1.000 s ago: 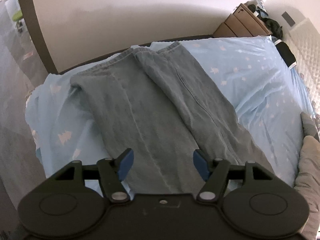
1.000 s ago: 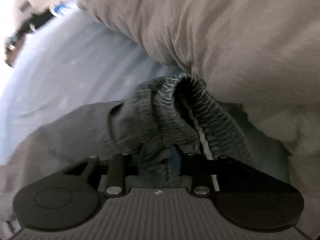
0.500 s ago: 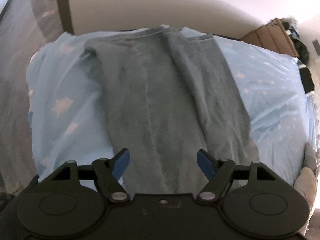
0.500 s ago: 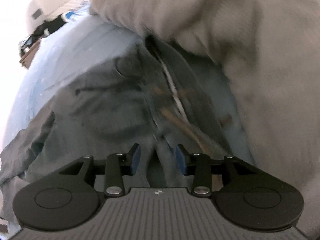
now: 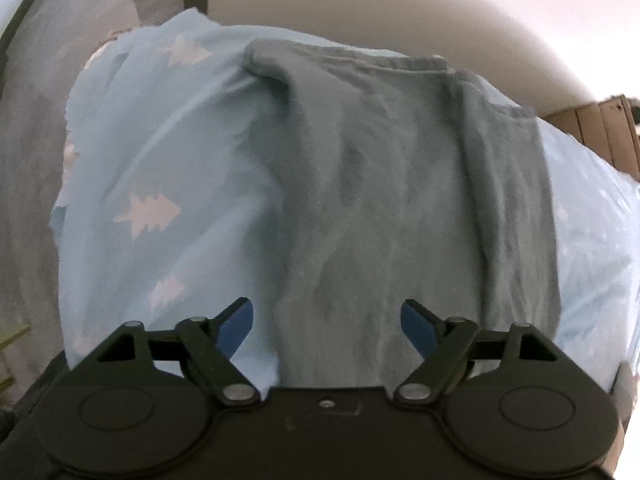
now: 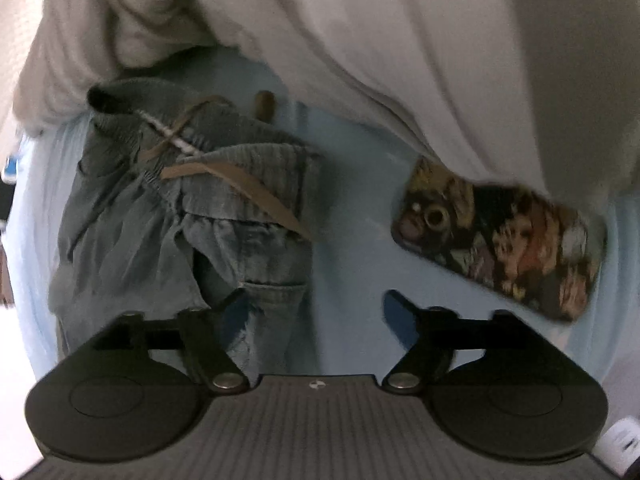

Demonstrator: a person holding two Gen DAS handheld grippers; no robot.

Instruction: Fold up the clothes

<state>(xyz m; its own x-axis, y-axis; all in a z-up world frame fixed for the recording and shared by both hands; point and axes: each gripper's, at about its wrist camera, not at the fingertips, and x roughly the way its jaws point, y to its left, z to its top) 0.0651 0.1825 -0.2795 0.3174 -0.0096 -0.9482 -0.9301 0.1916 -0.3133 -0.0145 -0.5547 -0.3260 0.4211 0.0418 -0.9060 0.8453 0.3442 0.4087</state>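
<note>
On the bed (image 5: 132, 152), both tools gape wide, empty; next, grip the trousers' (image 5: 392, 200) hems and waistband (image 6: 224, 160).

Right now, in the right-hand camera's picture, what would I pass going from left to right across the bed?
Crumpled grey-blue trousers with a tan drawstring → bare blue sheet → phone in a patterned case, partly under the pale blanket.
</note>
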